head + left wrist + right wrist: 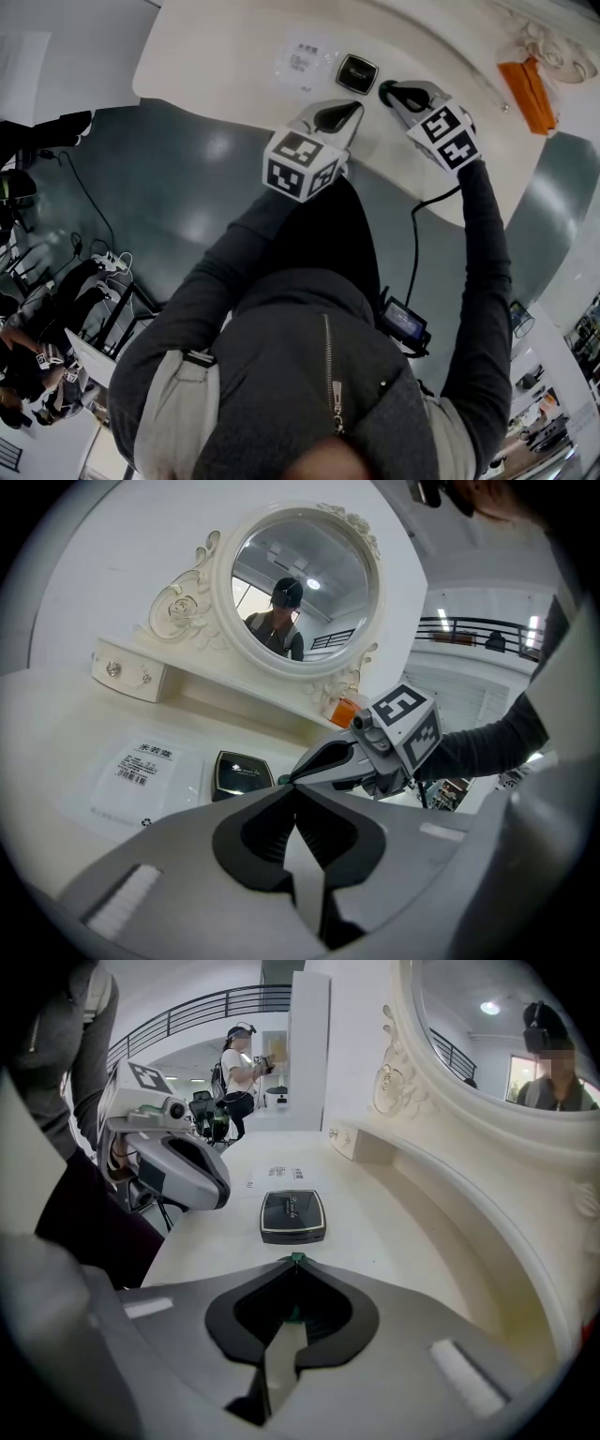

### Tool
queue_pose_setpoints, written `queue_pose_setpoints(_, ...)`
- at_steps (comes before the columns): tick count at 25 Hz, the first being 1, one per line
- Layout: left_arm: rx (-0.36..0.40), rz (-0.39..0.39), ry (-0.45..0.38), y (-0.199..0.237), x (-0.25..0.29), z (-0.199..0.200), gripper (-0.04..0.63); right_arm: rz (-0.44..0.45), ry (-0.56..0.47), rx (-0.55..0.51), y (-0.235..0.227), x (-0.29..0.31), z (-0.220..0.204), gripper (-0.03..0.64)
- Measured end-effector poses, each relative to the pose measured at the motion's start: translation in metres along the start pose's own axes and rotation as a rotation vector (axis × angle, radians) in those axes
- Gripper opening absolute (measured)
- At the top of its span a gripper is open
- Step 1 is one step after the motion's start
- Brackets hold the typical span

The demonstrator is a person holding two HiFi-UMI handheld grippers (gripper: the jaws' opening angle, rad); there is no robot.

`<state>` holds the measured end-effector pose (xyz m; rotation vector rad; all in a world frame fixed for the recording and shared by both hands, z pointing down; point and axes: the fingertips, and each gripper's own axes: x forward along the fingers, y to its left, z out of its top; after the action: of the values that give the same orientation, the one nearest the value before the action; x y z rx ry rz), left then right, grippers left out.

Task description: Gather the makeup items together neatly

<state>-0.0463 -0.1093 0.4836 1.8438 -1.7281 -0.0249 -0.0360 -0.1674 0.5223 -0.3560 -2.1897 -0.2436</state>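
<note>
Your right tool [296, 1267] is clamped on a small green item [297, 1258], with only its tip showing past the pads. You hold it low over the table [394, 1241], just short of the black compact [292, 1215], likely so it lands alongside. The white sachet [302, 58] lies just beyond the compact. Your left tool [296, 795] is pressed together on nothing and parked beside, probably to stay clear.

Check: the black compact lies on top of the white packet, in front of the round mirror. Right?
No: the black compact lies beside the white packet, not on it, as the left gripper view shows. Both are in front of the round mirror.
</note>
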Motion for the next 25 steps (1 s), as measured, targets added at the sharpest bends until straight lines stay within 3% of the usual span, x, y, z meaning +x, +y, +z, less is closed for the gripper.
queue_pose_setpoints(5, 0.004, -0.003, 0.0, -0.003, 0.001, 0.0, 0.009, 0.003, 0.003, 0.016, -0.002, 0.0, 0.0, 0.02)
queue_pose_setpoints(12, 0.013, -0.003, -0.004, -0.007, 0.0, 0.002, 0.009, -0.01, -0.011, 0.066, -0.011, -0.002, 0.001, 0.203)
queue_pose_setpoints(20, 0.026, 0.0, -0.008, -0.014, -0.003, 0.005, 0.009, -0.036, -0.048, 0.091, -0.013, -0.009, 0.007, 0.272)
queue_pose_setpoints(25, 0.043, -0.01, -0.014, -0.022, -0.006, 0.009, 0.009, -0.075, -0.118, 0.16, -0.014, -0.029, 0.014, 0.319)
